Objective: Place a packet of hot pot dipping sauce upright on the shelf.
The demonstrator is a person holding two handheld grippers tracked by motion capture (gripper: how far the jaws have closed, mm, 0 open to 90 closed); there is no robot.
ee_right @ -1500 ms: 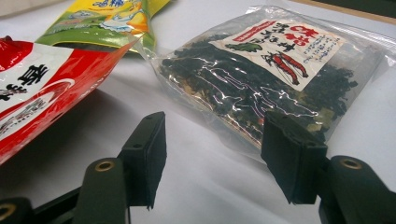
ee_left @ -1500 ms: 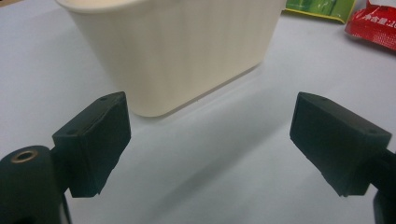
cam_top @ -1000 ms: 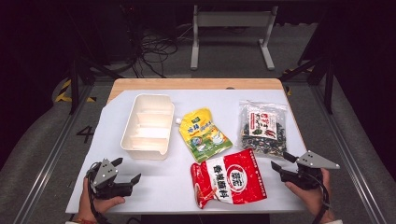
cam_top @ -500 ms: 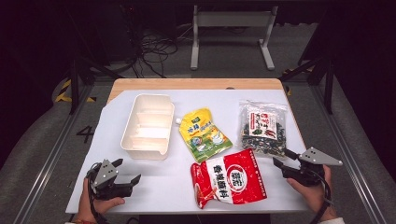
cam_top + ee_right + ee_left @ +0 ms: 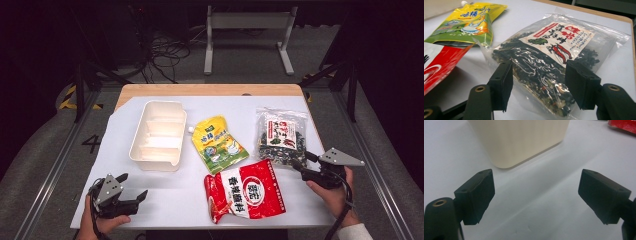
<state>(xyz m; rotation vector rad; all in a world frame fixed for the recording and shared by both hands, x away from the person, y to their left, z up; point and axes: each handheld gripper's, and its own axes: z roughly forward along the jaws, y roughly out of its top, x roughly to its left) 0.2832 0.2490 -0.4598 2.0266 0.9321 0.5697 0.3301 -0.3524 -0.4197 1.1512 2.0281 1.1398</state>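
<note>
White tabletop, dark surrounding floor

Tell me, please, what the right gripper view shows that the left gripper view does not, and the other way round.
Right gripper view alone: the clear bag of dark dried food between the right gripper's open jaws, and the yellow pouch. Left gripper view alone: the cream tray wall beyond the left gripper, whose open jaws hold nothing. Both share the white table and a part of the red packet.

Red pouch — cut off by frame corner.
</note>
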